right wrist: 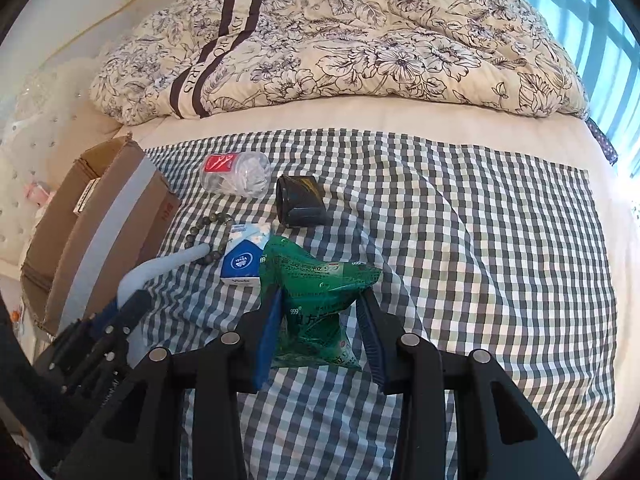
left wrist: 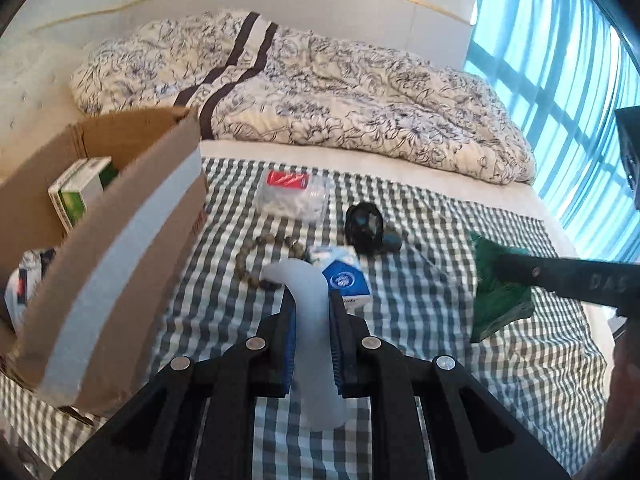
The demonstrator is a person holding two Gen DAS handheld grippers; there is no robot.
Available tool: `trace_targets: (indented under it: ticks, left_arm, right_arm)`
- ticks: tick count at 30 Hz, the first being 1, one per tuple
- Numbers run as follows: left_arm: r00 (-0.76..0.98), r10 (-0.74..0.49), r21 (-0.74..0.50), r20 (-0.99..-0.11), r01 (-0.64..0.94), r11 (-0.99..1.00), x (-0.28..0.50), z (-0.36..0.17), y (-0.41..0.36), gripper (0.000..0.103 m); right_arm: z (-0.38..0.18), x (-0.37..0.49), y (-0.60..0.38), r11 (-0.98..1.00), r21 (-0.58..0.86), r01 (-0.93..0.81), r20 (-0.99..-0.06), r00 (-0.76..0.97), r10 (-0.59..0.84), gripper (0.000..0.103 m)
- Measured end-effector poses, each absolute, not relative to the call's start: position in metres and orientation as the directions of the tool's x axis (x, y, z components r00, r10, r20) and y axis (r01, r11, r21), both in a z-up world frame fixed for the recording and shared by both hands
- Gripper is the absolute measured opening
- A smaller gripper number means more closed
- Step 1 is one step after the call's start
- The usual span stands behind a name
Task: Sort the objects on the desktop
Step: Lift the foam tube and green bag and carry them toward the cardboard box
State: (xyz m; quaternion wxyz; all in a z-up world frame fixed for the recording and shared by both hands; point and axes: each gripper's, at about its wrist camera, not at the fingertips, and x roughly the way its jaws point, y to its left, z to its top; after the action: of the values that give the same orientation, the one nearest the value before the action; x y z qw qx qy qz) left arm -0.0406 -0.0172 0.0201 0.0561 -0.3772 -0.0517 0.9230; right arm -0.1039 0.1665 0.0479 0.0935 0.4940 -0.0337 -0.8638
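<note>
Between the blue pads of the left gripper (left wrist: 310, 320) sits a curved white plastic piece (left wrist: 308, 304), clamped and held just above the checked cloth (left wrist: 420, 300), its bent tip pointing toward the cardboard box (left wrist: 120, 248) on the left. The right gripper (right wrist: 320, 320) is likewise closed on a crinkled green packet (right wrist: 316, 292), pinching it at the waist, near the middle of the cloth. Both grippers point away from the person toward the far quilt (right wrist: 340, 40), the left one low and close beside the box. As for progress, the box already holds a green-and-white carton (left wrist: 80, 192) and something else only partly visible. Still lying on the cloth are a blue tissue pack (right wrist: 242, 256), a bead bracelet (right wrist: 208, 236), a clear bag with a red label (right wrist: 236, 176) and a black object (right wrist: 300, 200), so I judge the sorting roughly half done.
</note>
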Motion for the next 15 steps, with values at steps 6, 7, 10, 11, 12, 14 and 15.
trace_targets:
  ticks: [6,7,10,11,12,14,15]
  left_arm:
    - [-0.734,0.148,-0.138,-0.663,-0.074,-0.988,-0.039,0.043,-0.019,0.015]
    - [-0.736,0.144,-0.134,-0.662,-0.074,-0.988,-0.039,0.046,-0.018,0.015]
    - [-0.755,0.12,-0.118,-0.645,-0.058,-0.991,-0.037,0.055,-0.019,0.015]
    - [-0.756,0.12,-0.116,-0.643,-0.059,-0.992,-0.037,0.057,-0.02,0.015]
    - [-0.759,0.119,-0.111,-0.641,-0.062,-0.992,-0.036,0.06,-0.02,0.015]
    - [-0.767,0.113,-0.1,-0.631,-0.063,-0.993,-0.034,0.065,-0.019,0.015]
    - [-0.771,0.11,-0.096,-0.628,-0.063,-0.993,-0.034,0.067,-0.019,0.015]
  right_arm:
    - [0.056,-0.104,0.166,-0.979,0.155,0.131,-0.837,-0.509,-0.201,0.038]
    - [0.058,-0.104,0.166,-0.979,0.155,0.132,-0.836,-0.51,-0.202,0.038]
    - [0.061,-0.104,0.166,-0.977,0.162,0.136,-0.831,-0.516,-0.209,0.038]
    - [0.063,-0.103,0.166,-0.977,0.162,0.136,-0.83,-0.517,-0.21,0.038]
    - [0.063,-0.103,0.166,-0.977,0.162,0.138,-0.829,-0.518,-0.211,0.038]
    - [0.066,-0.102,0.165,-0.976,0.162,0.143,-0.827,-0.52,-0.213,0.038]
    - [0.067,-0.101,0.164,-0.976,0.163,0.145,-0.825,-0.522,-0.216,0.038]
